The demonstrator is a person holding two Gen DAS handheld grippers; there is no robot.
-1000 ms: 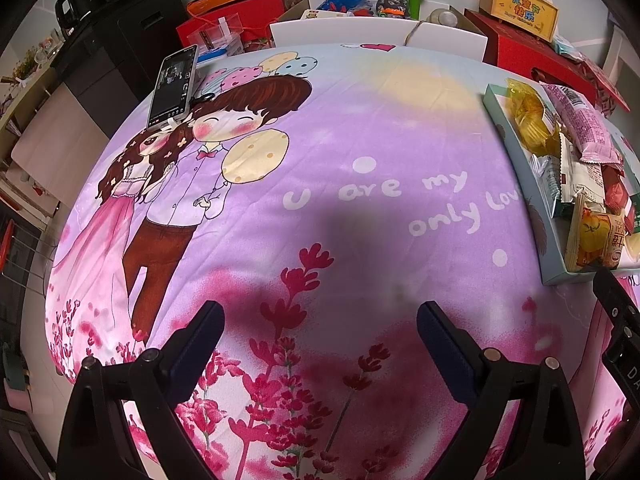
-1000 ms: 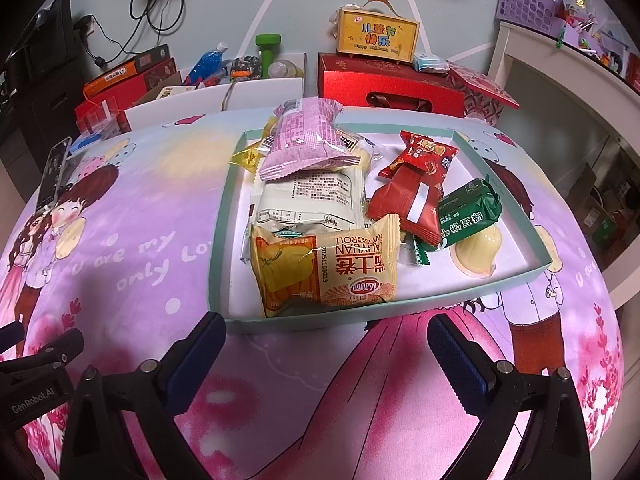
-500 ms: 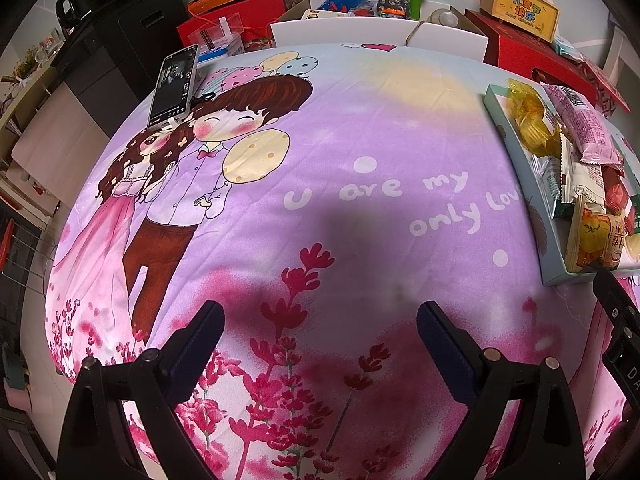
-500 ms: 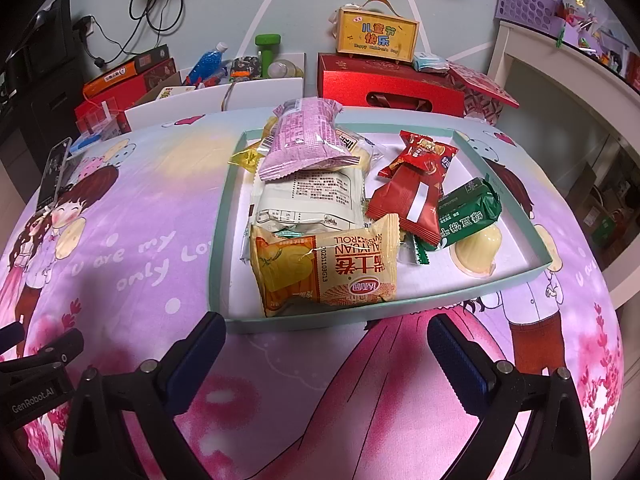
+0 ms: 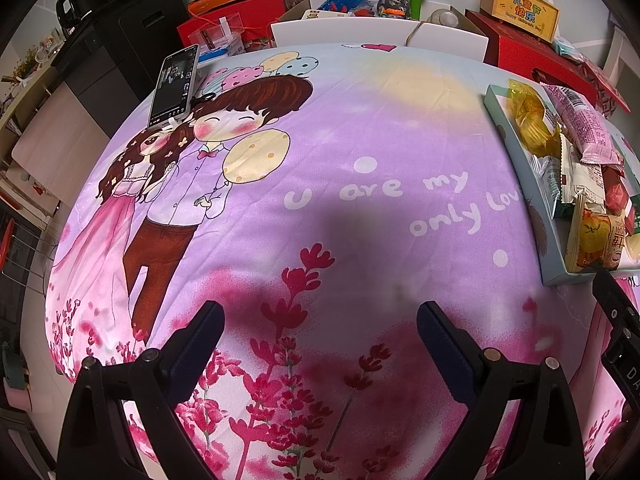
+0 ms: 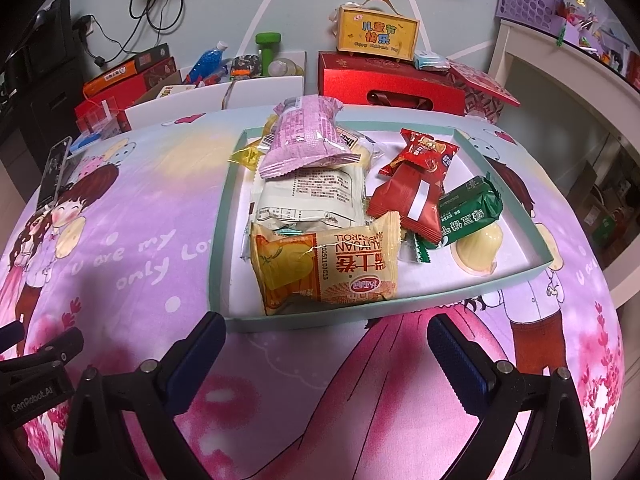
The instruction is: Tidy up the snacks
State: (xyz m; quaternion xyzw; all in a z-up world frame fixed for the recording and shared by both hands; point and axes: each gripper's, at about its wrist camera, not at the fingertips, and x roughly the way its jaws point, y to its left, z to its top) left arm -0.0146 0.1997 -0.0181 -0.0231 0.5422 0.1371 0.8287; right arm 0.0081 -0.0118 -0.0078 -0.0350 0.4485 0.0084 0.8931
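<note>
A pale teal tray (image 6: 218, 240) lies on the cartoon-print cloth and holds several snacks. Nearest is an orange roll packet (image 6: 328, 264), behind it a white packet (image 6: 316, 196) and a pink packet (image 6: 308, 136). To their right lie red packets (image 6: 416, 188), a green packet (image 6: 468, 208) and a yellow jelly cup (image 6: 478, 248). My right gripper (image 6: 326, 334) stands open just in front of the tray's near rim, holding nothing. My left gripper (image 5: 320, 322) is open over bare cloth, left of the tray (image 5: 520, 168).
A phone (image 5: 174, 86) lies at the cloth's far left corner. Behind the table are red boxes (image 6: 390, 84), a yellow gift box (image 6: 378, 32), a green bottle (image 6: 266, 48) and white chair backs (image 5: 380, 34). A white shelf (image 6: 560, 64) stands at the right.
</note>
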